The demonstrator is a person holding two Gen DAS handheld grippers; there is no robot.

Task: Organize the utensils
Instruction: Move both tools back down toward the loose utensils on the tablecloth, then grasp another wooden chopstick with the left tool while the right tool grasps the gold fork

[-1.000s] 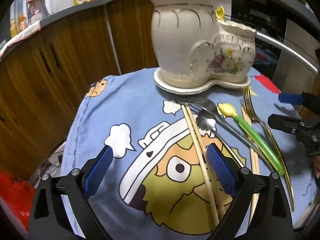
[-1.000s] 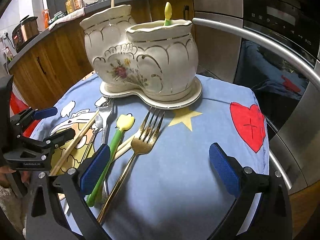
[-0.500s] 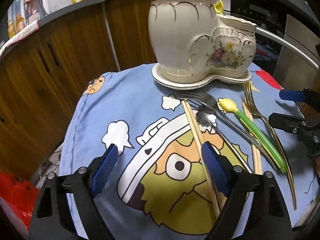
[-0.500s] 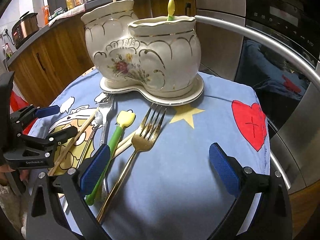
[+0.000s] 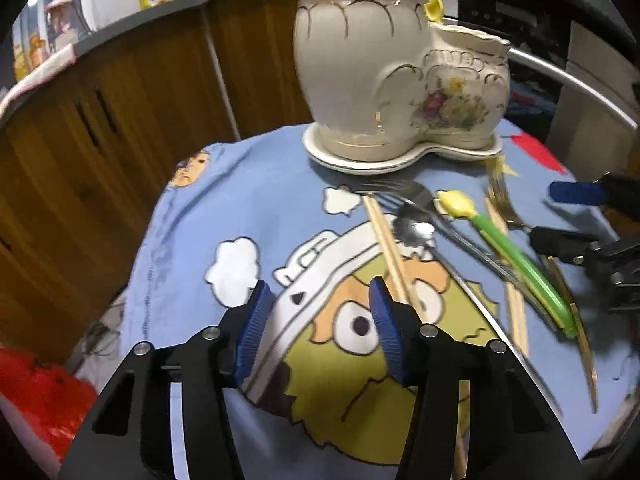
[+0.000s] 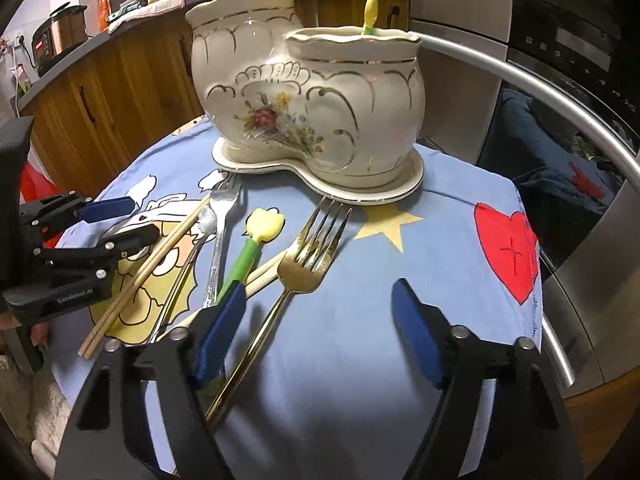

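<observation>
Wooden chopsticks [image 5: 390,256] lie just beside the left tool's [image 5: 316,330] right finger.

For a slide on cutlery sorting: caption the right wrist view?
Open right gripper above a gold fork lying on the blue cloth before the ceramic holder.

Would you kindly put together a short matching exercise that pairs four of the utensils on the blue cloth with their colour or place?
Column one:
1. gold fork
2. silver fork
3. green-handled utensil
4. chopstick pair

Column two:
A. yellow tulip-shaped head
B. lies nearest the left gripper, across the cartoon face
C. tines point at the saucer under the ceramic holder, next to the yellow star
D. lies between the chopstick pair and the green-handled utensil

Pairs: 1-C, 2-D, 3-A, 4-B
</observation>
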